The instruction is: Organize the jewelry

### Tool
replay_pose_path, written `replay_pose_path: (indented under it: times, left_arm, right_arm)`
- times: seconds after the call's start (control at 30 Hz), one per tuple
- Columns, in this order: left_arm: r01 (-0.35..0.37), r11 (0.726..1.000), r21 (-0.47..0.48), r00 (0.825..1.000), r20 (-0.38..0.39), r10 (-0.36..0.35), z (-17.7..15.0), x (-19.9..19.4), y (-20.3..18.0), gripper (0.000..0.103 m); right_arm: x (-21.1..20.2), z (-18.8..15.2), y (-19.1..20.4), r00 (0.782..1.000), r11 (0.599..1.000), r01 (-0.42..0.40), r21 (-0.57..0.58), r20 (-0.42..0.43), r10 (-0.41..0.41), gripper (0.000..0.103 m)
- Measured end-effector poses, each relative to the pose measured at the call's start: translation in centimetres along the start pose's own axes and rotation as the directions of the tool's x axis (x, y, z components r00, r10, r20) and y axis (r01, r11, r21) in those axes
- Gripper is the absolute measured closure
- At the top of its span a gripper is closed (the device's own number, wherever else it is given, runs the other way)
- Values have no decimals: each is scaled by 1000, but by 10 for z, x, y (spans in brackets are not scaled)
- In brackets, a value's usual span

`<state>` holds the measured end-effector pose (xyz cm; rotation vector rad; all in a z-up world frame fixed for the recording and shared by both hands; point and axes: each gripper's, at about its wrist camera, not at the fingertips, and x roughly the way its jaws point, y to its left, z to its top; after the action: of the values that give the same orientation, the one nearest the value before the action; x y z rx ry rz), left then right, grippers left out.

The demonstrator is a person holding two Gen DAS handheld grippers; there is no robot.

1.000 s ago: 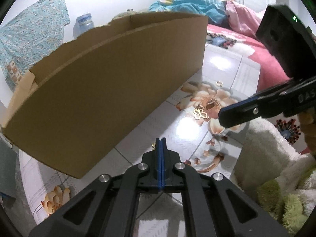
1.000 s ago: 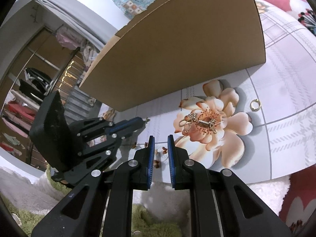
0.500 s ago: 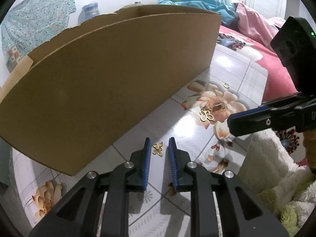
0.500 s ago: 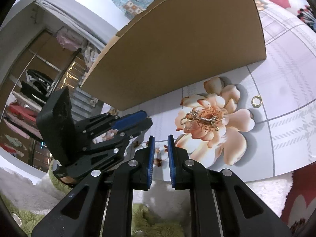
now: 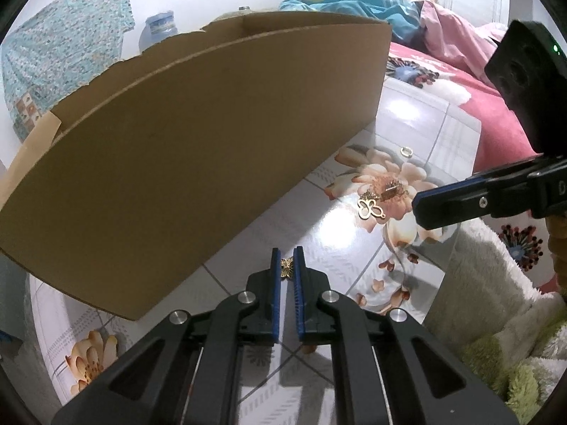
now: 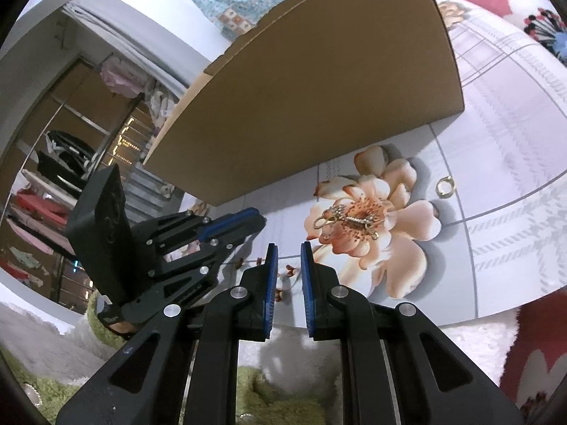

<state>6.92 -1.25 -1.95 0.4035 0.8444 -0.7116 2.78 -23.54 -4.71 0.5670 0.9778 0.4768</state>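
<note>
My left gripper [image 5: 286, 265] has a small gold butterfly charm [image 5: 286, 267] between its blue pads, the jaws nearly closed on it, low over the floral tabletop. A larger gold butterfly pendant [image 5: 369, 209] and a tangle of gold pieces [image 5: 391, 191] lie on the peach flower print, with a gold ring [image 5: 406, 151] beyond. My right gripper [image 6: 287, 256] is slightly open and empty, hovering short of the tangle [image 6: 345, 219] and ring [image 6: 444, 187]. The left gripper also shows in the right wrist view [image 6: 244, 223].
A large brown cardboard box [image 5: 198, 134] stands along the far side of the table [image 5: 354, 248], close to the jewelry. A white and green fluffy towel [image 5: 496, 301] lies at the table's near right edge. A pink bed is behind.
The left gripper, shut a second ago, opened around the small butterfly charm and has now narrowed onto it. The right gripper has stayed slightly open, almost still.
</note>
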Motion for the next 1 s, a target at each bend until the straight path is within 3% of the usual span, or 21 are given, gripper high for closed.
replay_pose_path:
  times: [0.17, 0.43, 1.0]
  left_arm:
    - [-2, 1000, -30, 1000, 31, 3, 2, -6, 4, 97]
    - [27, 995, -101, 998, 67, -20, -4, -19, 12, 97]
    - [59, 986, -155, 997, 65, -50, -5, -8, 21, 97]
  right_arm:
    - [-6, -3, 2, 996, 995, 85, -51, 16, -84, 89]
    - [7, -7, 21, 967, 945, 253, -206, 33, -252, 86]
    - [41, 8, 54, 911, 839, 405, -364, 85, -403, 86]
